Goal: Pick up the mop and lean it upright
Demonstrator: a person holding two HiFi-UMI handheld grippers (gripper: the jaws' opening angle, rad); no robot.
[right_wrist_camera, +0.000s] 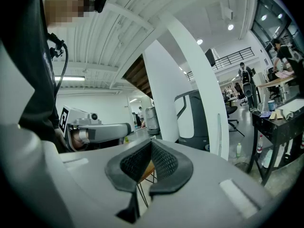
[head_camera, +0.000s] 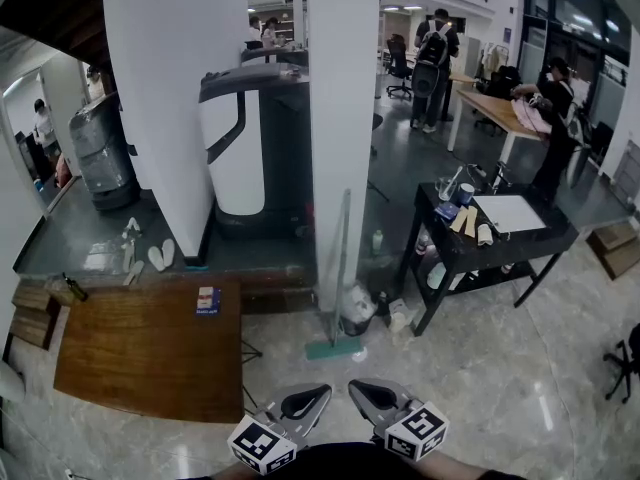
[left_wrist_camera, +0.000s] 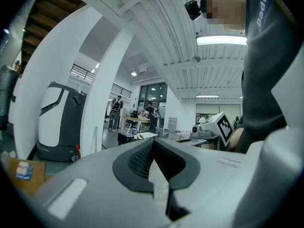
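Observation:
The mop stands upright against the white pillar [head_camera: 343, 118]. Its thin handle [head_camera: 343, 268] runs up the pillar's face and its teal head [head_camera: 334, 349] rests on the floor. The handle also shows in the left gripper view [left_wrist_camera: 95, 139] and in the right gripper view [right_wrist_camera: 219, 132]. My left gripper [head_camera: 318, 395] and right gripper [head_camera: 360, 388] hang side by side low in the head view, well short of the mop head. Both are shut with nothing between their jaws, as the left gripper [left_wrist_camera: 152, 144] and right gripper [right_wrist_camera: 151, 144] show in their own views.
A wooden table [head_camera: 150, 348] stands to the left with a small box [head_camera: 207, 300] on it. A black table [head_camera: 500, 230] with cups and paper is to the right. A large grey machine [head_camera: 250, 148] stands behind the pillar, and bottles and a bin [head_camera: 355, 313] sit at its base. People stand in the background.

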